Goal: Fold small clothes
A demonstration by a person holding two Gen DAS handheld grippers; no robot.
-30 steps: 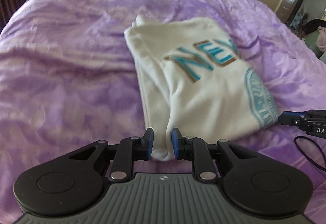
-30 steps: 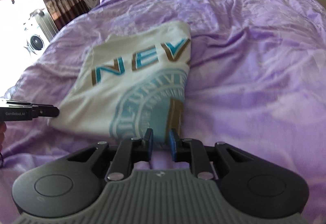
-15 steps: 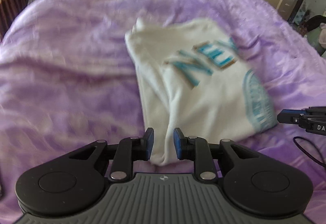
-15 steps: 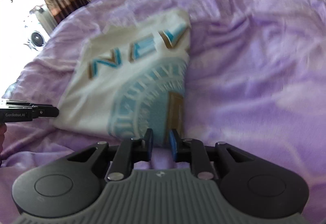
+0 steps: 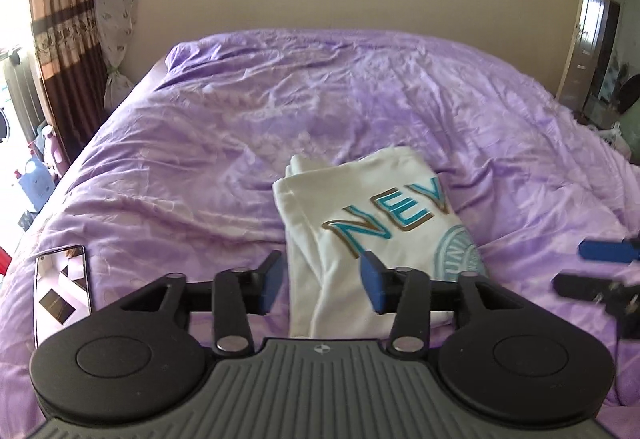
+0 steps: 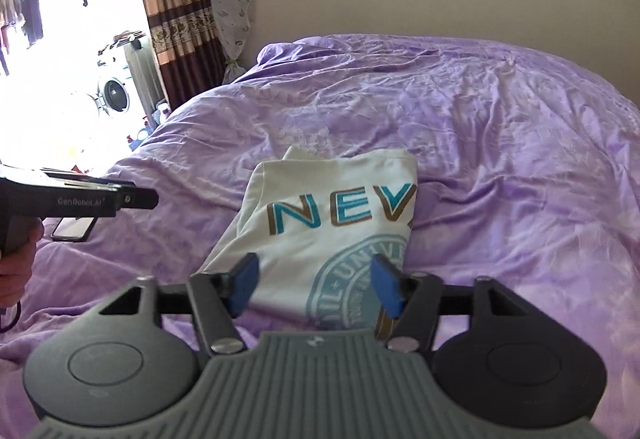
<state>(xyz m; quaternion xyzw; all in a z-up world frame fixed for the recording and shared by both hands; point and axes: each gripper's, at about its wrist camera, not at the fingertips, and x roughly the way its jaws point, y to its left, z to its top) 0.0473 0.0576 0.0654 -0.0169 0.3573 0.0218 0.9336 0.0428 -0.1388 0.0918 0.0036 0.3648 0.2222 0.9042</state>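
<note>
A folded white shirt [image 5: 360, 215] with teal "NEV" lettering and a round teal print lies on the purple bedspread [image 5: 200, 143]; it also shows in the right wrist view [image 6: 332, 223]. My left gripper [image 5: 322, 281] is open and empty, raised above the shirt's near left corner. My right gripper [image 6: 316, 285] is open and empty, raised above the shirt's near right edge. The left gripper also shows at the left of the right wrist view [image 6: 132, 197], and the right gripper's fingers [image 5: 604, 251] show at the right of the left wrist view.
A phone [image 5: 62, 289] lies on the bedspread to the left of the shirt, also in the right wrist view [image 6: 74, 227]. Curtains [image 6: 180, 15] and a bright window are on the left. A doorway [image 5: 604, 39] is at the right.
Both grippers have opened, let go of the shirt's near edge and pulled back and up. The shirt now lies folded flat on the bed.
</note>
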